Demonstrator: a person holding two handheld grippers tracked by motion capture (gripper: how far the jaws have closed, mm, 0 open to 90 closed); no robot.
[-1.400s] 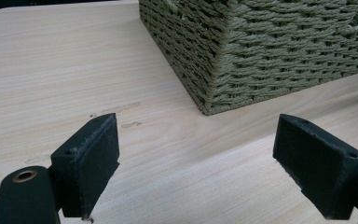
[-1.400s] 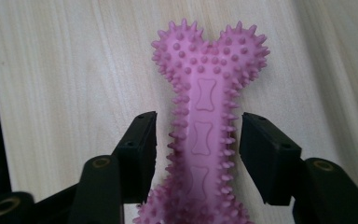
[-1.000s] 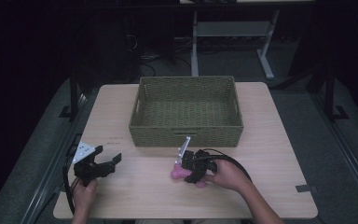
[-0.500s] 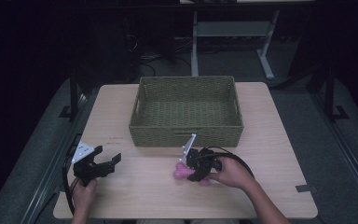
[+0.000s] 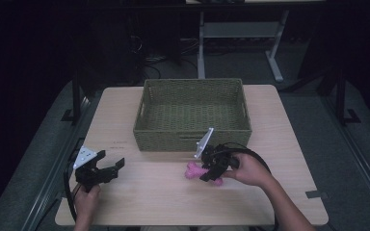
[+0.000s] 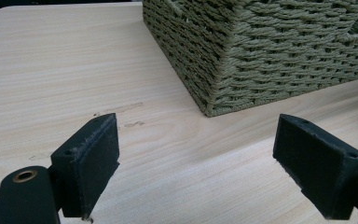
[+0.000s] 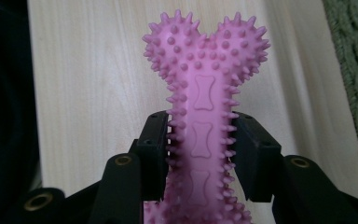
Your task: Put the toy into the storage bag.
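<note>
Pale wood grain covers the counter (image 5: 139, 202), which carries everything from its far edge down to the person's side. Largest on it is a green woven basket (image 5: 192, 115), set toward the far middle; its near wall (image 6: 270, 60) and one corner fill the upper right of the left gripper view.

At the near left, a hand (image 5: 85, 202) holds the left claw (image 5: 118, 166) low over bare wood, well apart from the basket. Its jaws stand wide, with nothing between them but the counter, and the grey three-cornered plate (image 5: 84, 156) sits on top of it.

At the near right, just in front of the basket's near wall, the other hand (image 5: 250, 171) holds the right claw (image 5: 207, 174), which points toward the left of the high view. Its jaws have just been closing and now clamp the shaft of a pink spiky bone toy (image 7: 205, 88) from both sides. In the right gripper view the toy's knobbed end sticks out past the pads (image 7: 156, 140), over the wood. From above, the toy (image 5: 192, 169) shows as a small pink shape at the claw's tip, near the basket but not touching it.
</note>
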